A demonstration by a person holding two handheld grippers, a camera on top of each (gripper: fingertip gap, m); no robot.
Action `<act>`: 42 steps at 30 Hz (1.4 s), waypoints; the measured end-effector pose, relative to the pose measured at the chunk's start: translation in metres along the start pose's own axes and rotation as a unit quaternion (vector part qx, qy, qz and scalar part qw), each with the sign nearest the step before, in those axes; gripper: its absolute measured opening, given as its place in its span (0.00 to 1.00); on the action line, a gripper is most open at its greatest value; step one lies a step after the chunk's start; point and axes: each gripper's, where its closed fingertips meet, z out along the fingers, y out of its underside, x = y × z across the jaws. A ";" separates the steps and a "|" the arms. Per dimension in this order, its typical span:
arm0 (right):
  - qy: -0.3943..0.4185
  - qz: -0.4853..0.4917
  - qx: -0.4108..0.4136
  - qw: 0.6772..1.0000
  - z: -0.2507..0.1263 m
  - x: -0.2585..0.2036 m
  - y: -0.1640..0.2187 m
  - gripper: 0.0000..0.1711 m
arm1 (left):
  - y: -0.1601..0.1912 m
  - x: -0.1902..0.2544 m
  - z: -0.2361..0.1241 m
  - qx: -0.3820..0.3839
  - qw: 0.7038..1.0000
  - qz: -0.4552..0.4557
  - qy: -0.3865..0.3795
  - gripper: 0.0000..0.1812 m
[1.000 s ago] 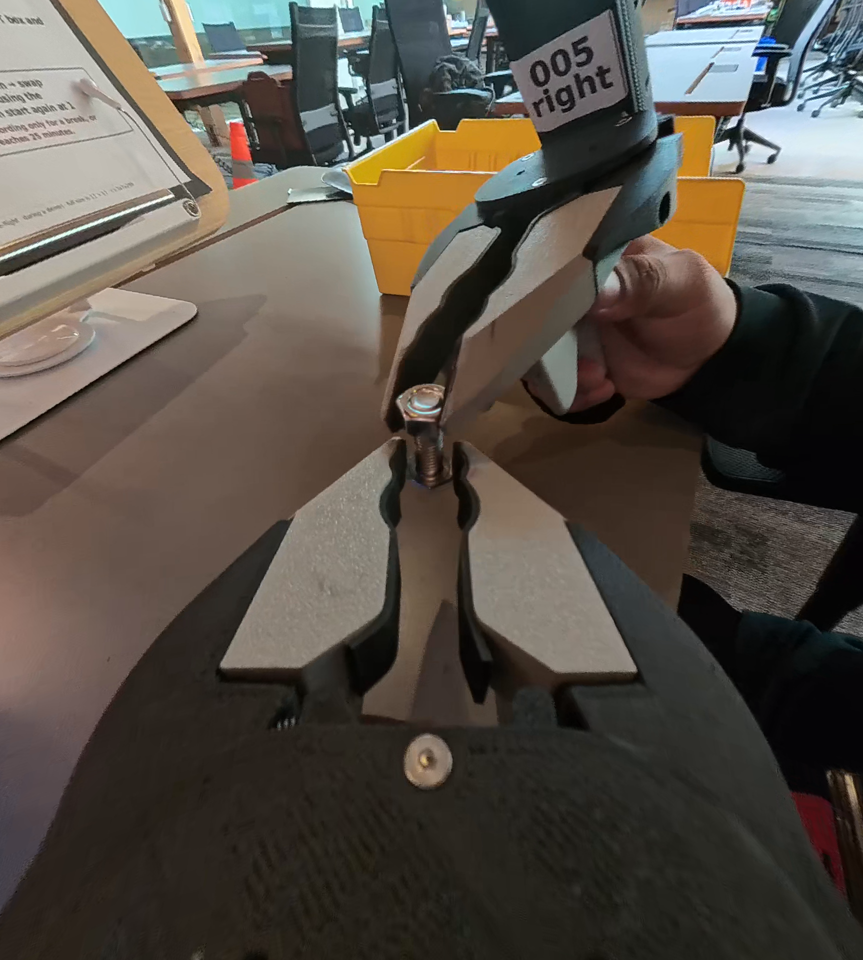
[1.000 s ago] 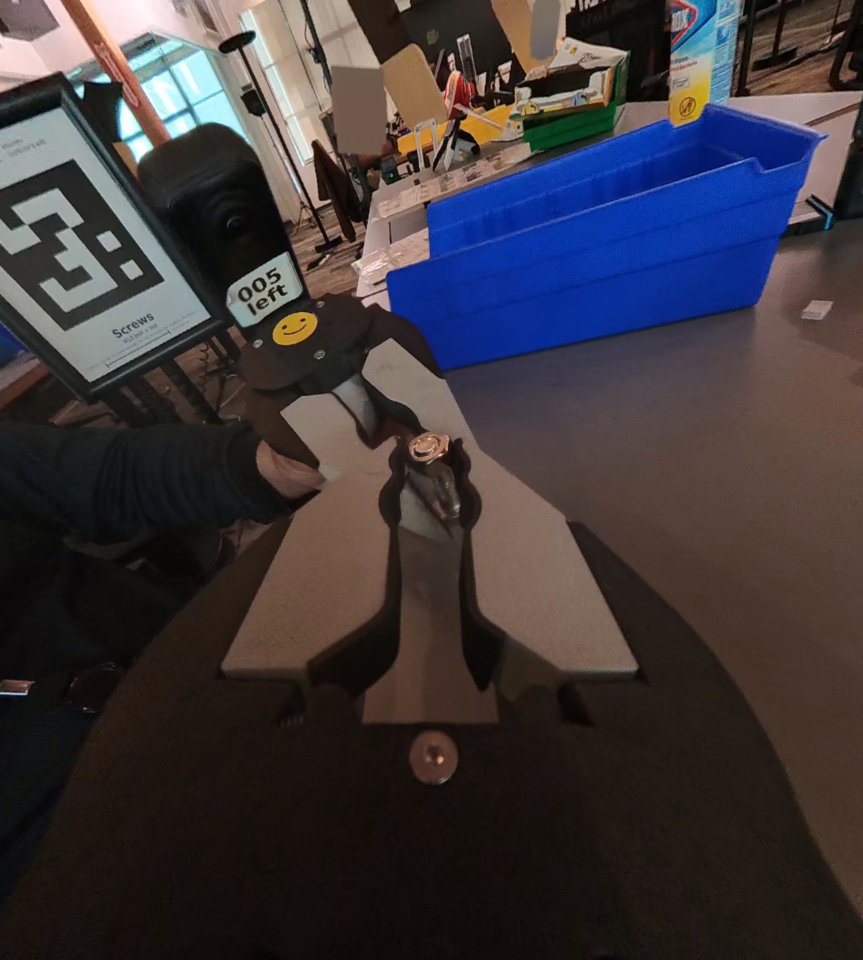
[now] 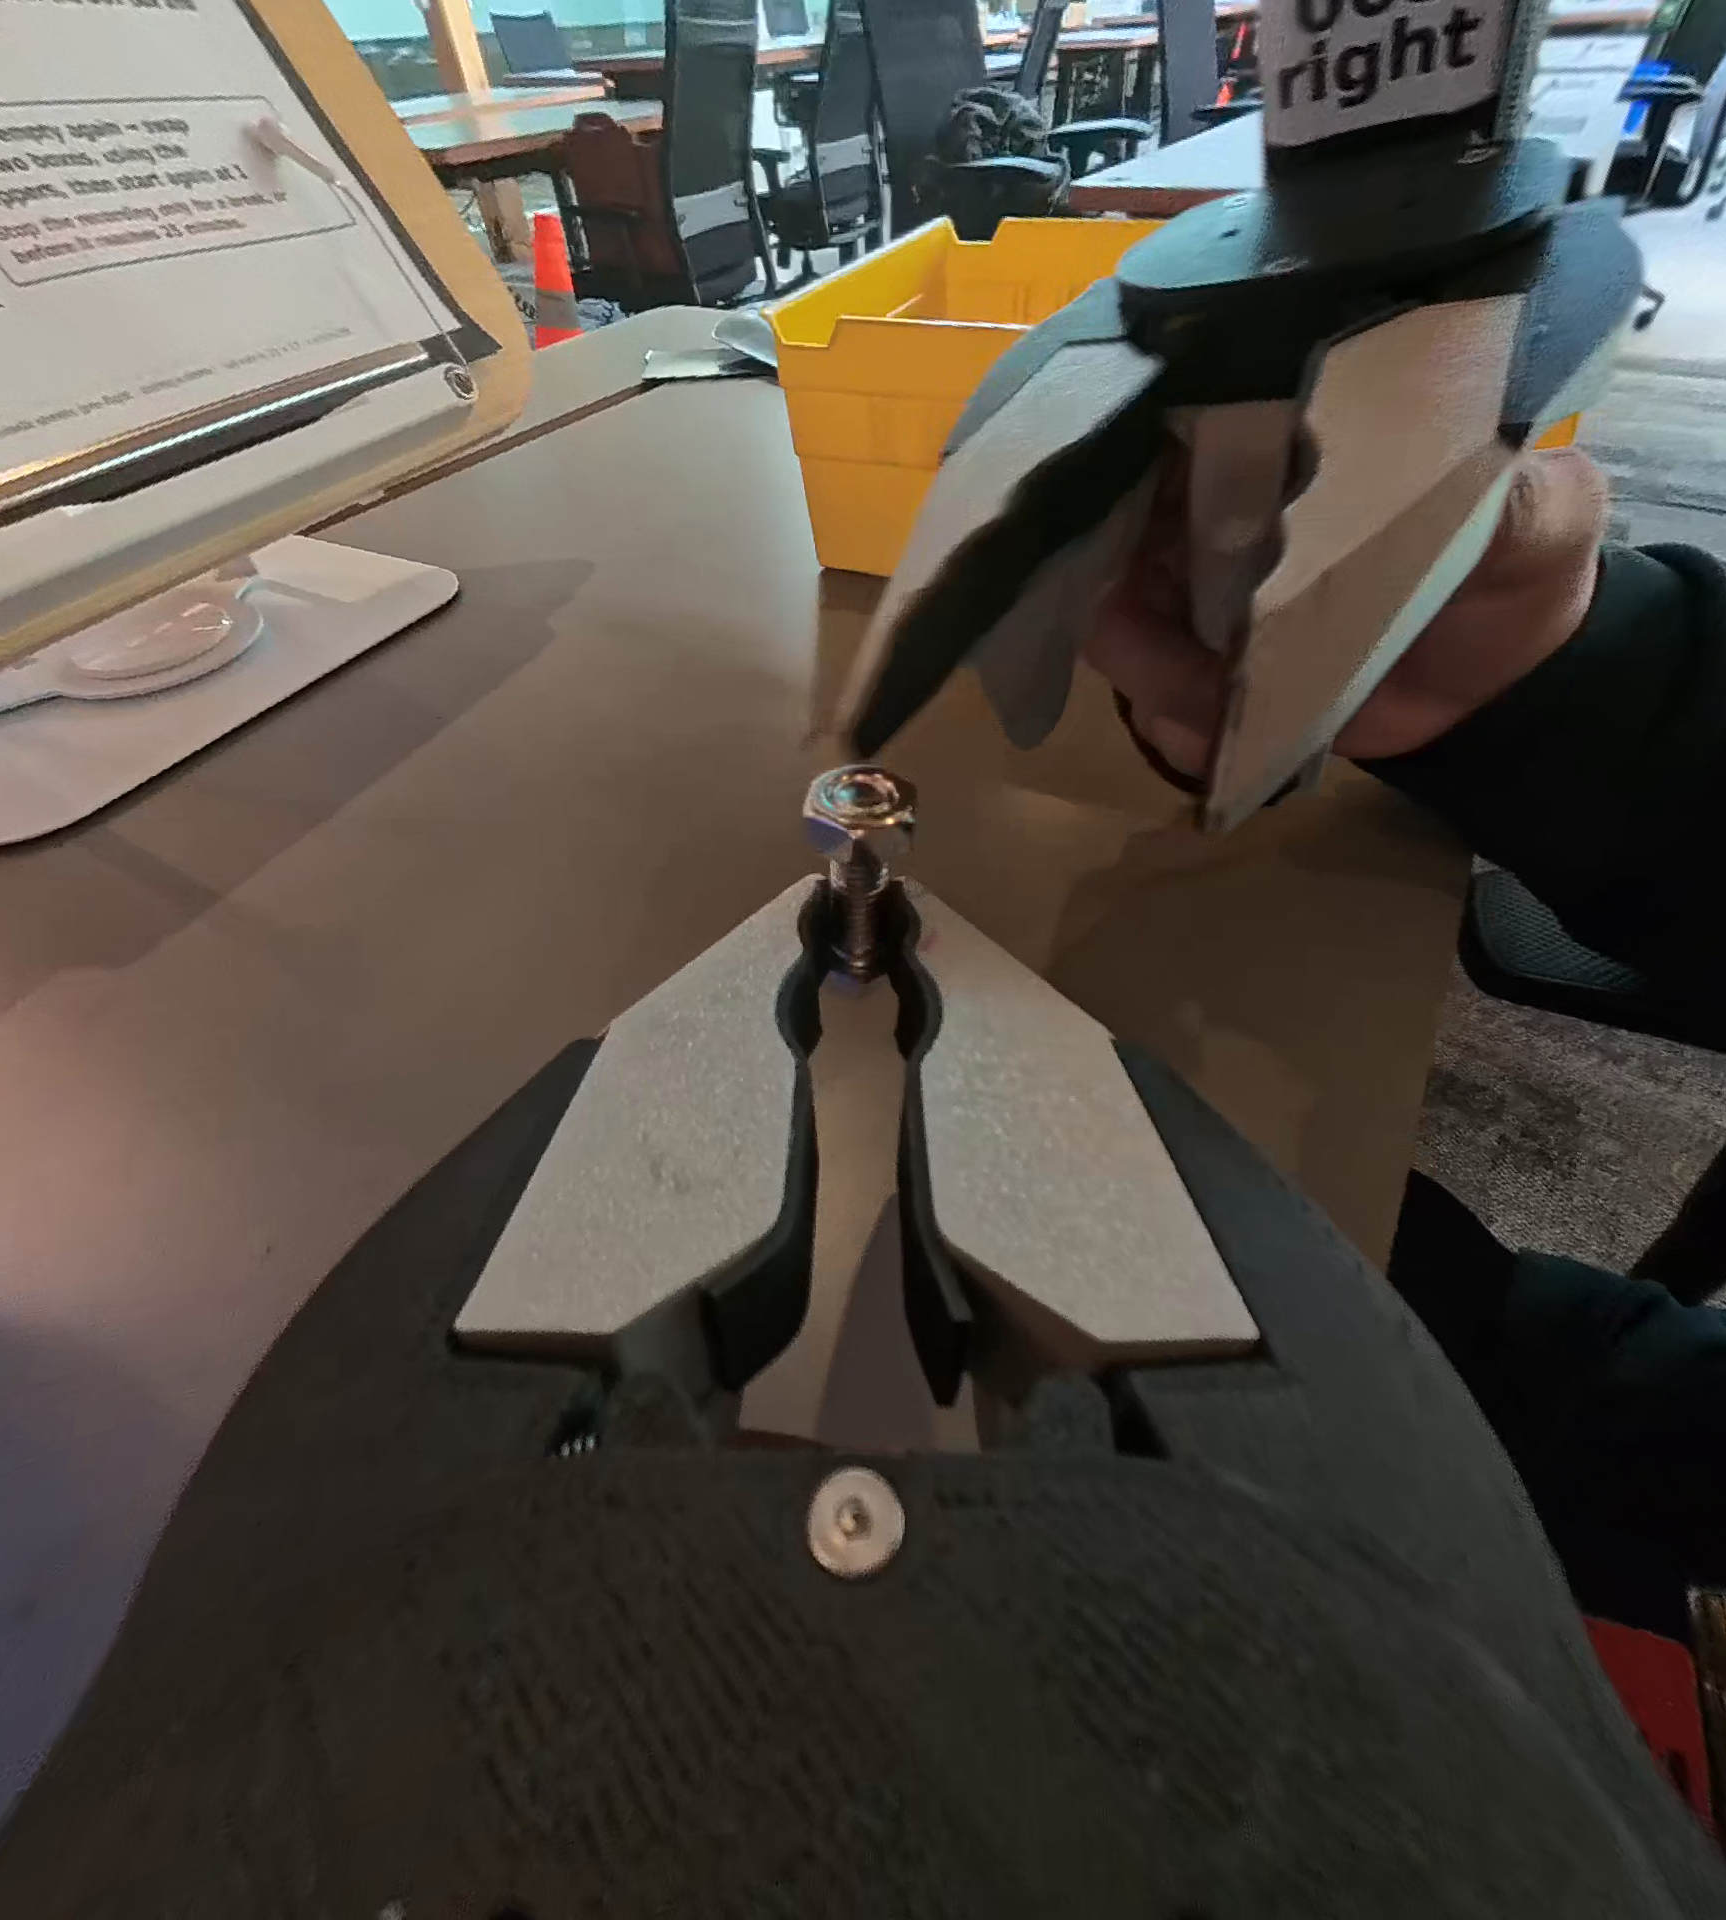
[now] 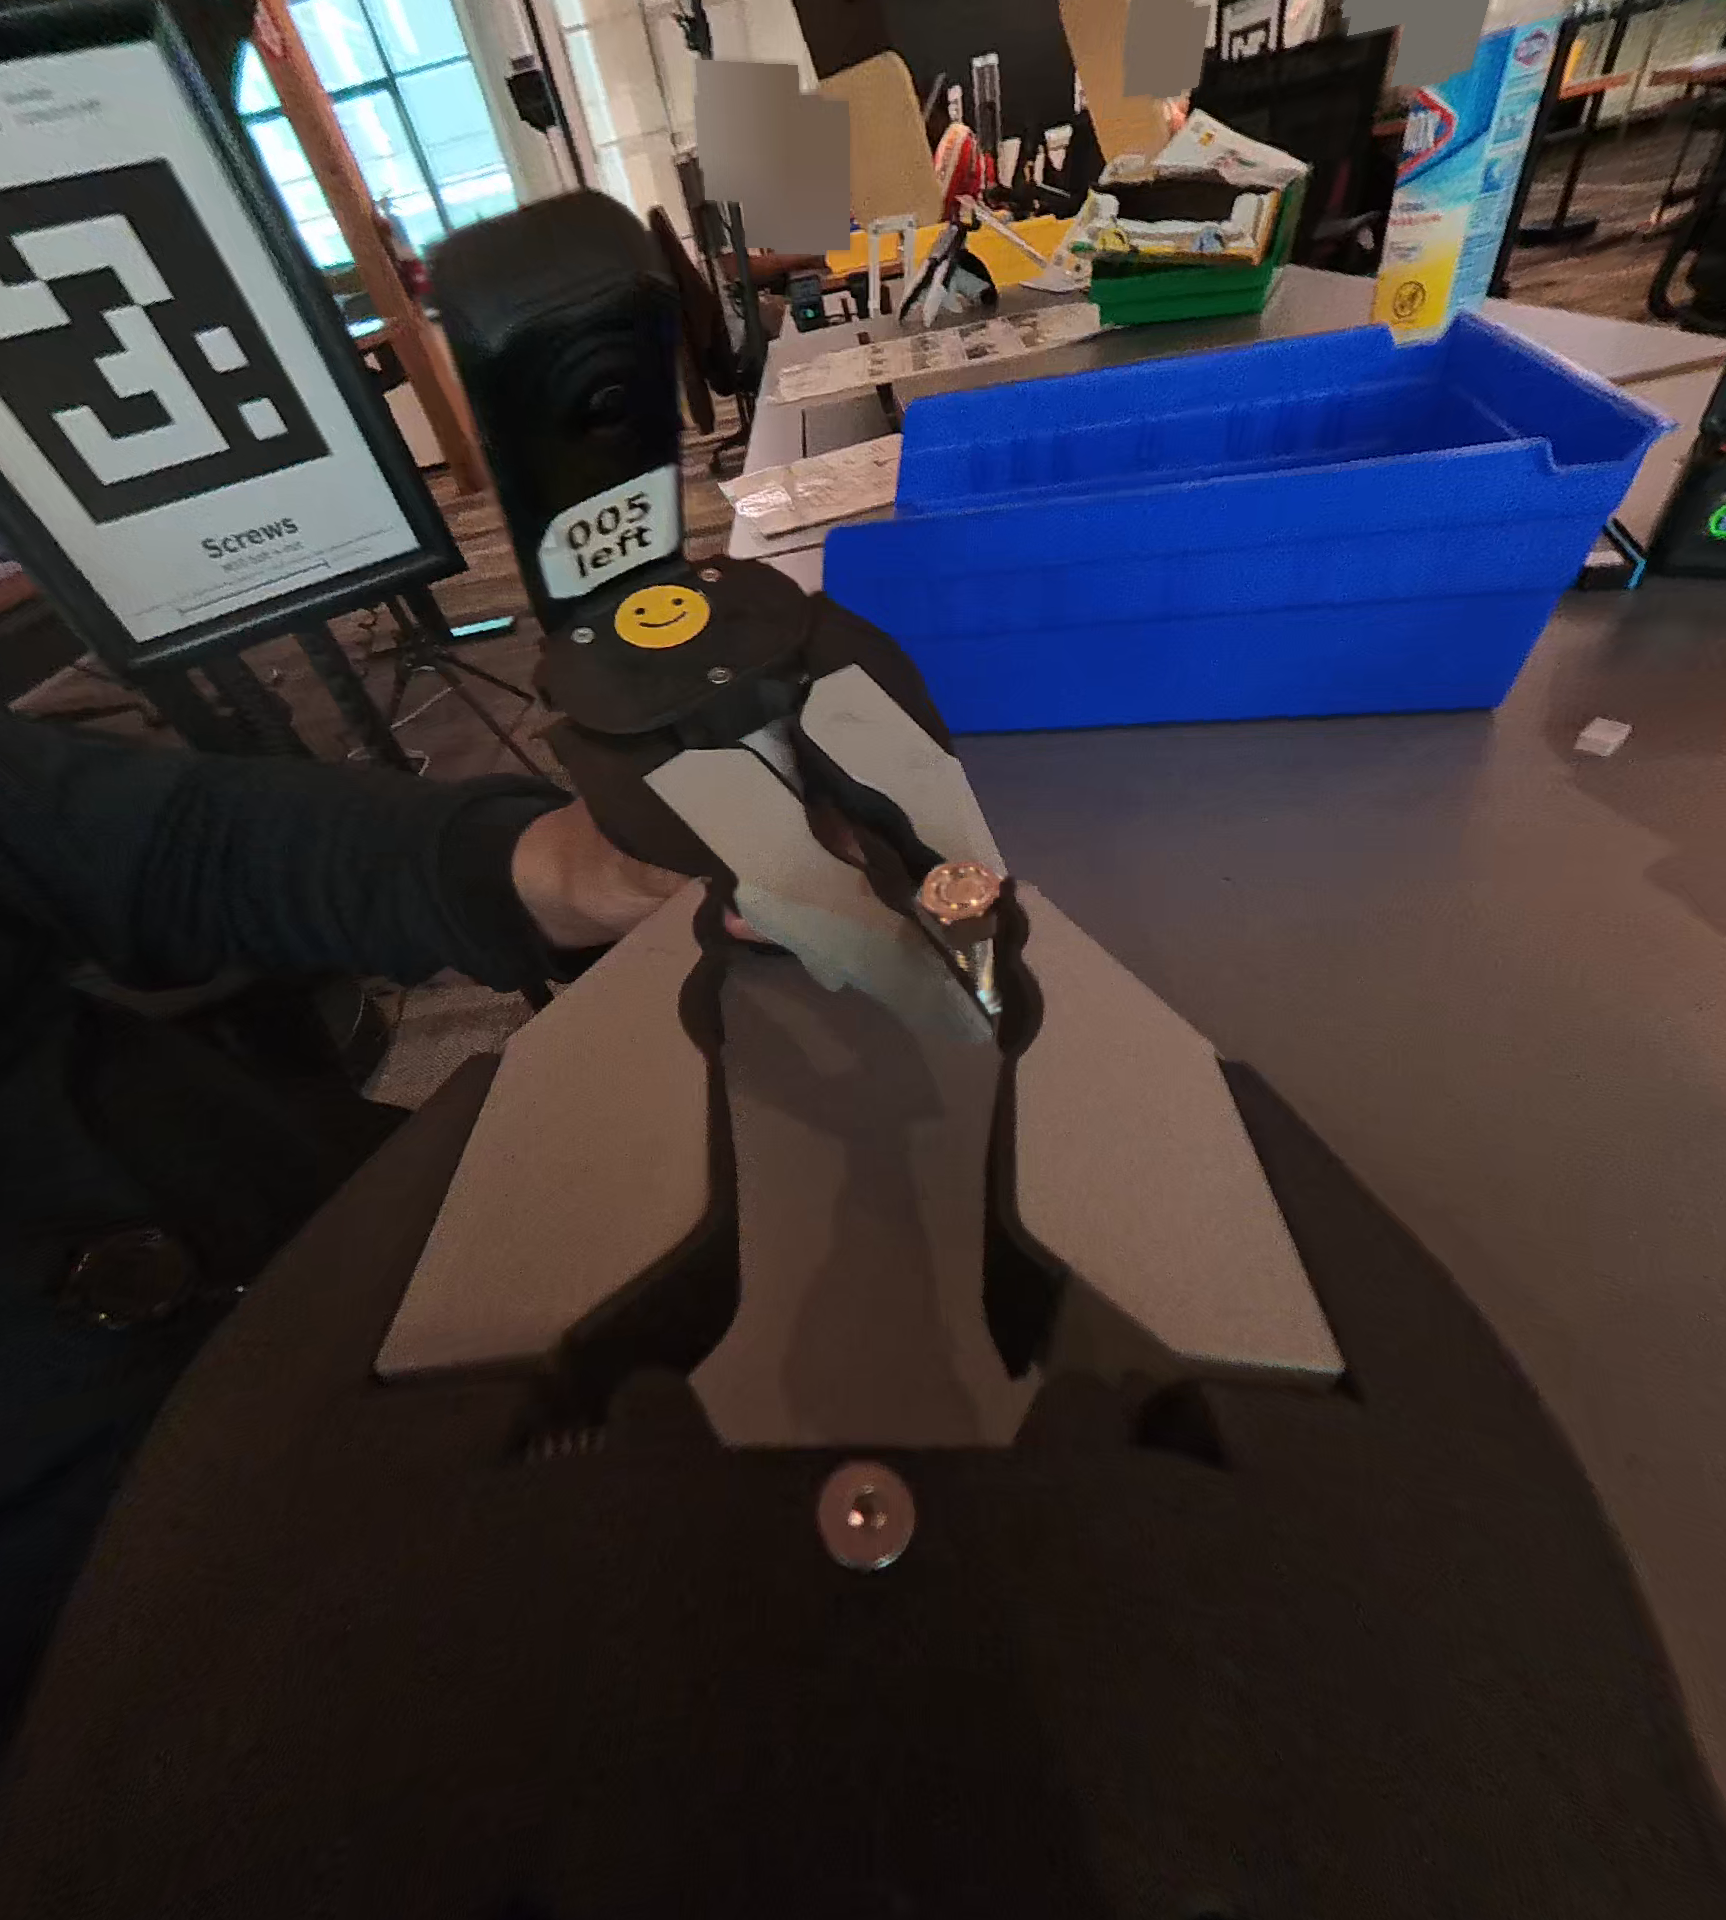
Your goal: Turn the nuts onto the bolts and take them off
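So the left gripper [image 3: 859,914] is pinched tight on the threaded shank of the bolt [image 3: 854,925], holding it upright above the table [image 3: 547,831], with the nut [image 3: 859,816] sitting at the top end of the threads. The right gripper [image 3: 1035,774] hangs just up and to the right of the nut with its fingers spread wide and nothing between them, so there's clear air all around the nut. In the right wrist view the nut [image 4: 961,894] shows close against the inner edge of the right-hand finger rather than centred in the gap; I can't tell whether it touches.

Compared to a second ago: back then the right gripper was down on the nut with its tips closed around it. Now it has let go, opened up and backed off. The bolt hasn't budged in the left gripper.

The table is a plain brown-grey top. The near edge runs right by the person's dark sleeve [image 3: 1617,779], with carpet below. A yellow bin [image 3: 869,436] sits behind the right gripper, a blue bin [image 4: 1202,613] sits well off on the other side, and a sign stand [image 3: 163,312] is off to the left. There's lots of bare tabletop between them. The room behind is an open office with desks and rolling chairs.
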 end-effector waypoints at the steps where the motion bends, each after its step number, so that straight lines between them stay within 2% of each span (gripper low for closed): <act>1: -0.014 -0.012 0.012 1.000 -0.003 -0.006 -0.004 0.22 | 0.001 -0.001 0.000 -0.002 1.000 -0.004 0.001 0.04; 2: -0.023 -0.017 0.029 0.999 -0.005 -0.011 -0.011 0.21 | 0.001 0.001 0.000 -0.003 1.000 -0.003 0.007 0.04; 3: -0.011 -0.015 0.038 0.999 -0.006 -0.008 -0.015 0.24 | 0.000 0.003 0.000 -0.001 1.000 0.005 0.009 0.04; 7: 0.075 0.004 -0.019 0.997 0.003 0.021 0.004 0.30 | 0.001 0.005 0.002 -0.007 1.000 0.030 -0.003 0.04; 10: 0.104 0.006 -0.047 0.993 0.008 0.030 0.016 0.24 | 0.003 -0.001 0.001 -0.014 0.999 0.023 -0.018 0.04; 12: 0.137 0.006 -0.062 0.989 -0.002 0.042 0.018 0.23 | 0.003 -0.003 0.001 -0.012 1.000 0.008 -0.015 0.04; 13: 0.163 0.006 -0.068 0.984 -0.010 0.051 0.020 0.17 | 0.003 -0.004 0.001 -0.014 1.000 0.002 -0.011 0.04; 14: 0.180 0.003 -0.067 0.981 -0.016 0.057 0.020 0.17 | 0.007 -0.004 0.003 -0.026 1.000 0.000 -0.007 0.04; 17: 0.123 0.018 -0.026 0.992 -0.010 0.045 0.014 0.21 | 0.012 -0.008 0.009 -0.049 0.999 0.008 -0.005 0.04; 21: 0.118 0.038 -0.038 0.992 0.004 0.056 0.023 0.24 | 0.021 -0.023 0.014 -0.082 0.996 0.022 -0.015 0.04; 26: 0.090 0.096 -0.016 0.991 0.012 0.067 0.014 0.25 | 0.023 -0.037 0.017 -0.088 0.996 0.021 -0.019 0.04; 30: 0.102 0.107 -0.052 0.988 0.016 0.078 0.024 0.24 | 0.028 -0.046 0.016 -0.105 0.993 0.040 -0.046 0.04; 33: 0.221 0.054 -0.121 0.966 -0.002 0.107 0.048 0.15 | 0.030 -0.053 0.013 -0.110 0.992 0.036 -0.057 0.04; 34: 0.217 0.049 -0.118 0.968 -0.002 0.105 0.047 0.16 | 0.031 -0.054 0.013 -0.113 0.991 0.036 -0.061 0.04; 37: 0.109 0.081 -0.028 0.990 0.012 0.076 0.014 0.23 | 0.033 -0.053 0.015 -0.123 0.988 0.056 -0.073 0.04; 38: 0.098 0.088 -0.015 0.991 0.014 0.074 0.008 0.25 | 0.033 -0.053 0.015 -0.124 0.987 0.064 -0.077 0.04; 42: 0.081 0.103 -0.056 0.990 0.025 0.071 0.023 0.27 | 0.032 -0.050 0.015 -0.121 0.987 0.076 -0.079 0.04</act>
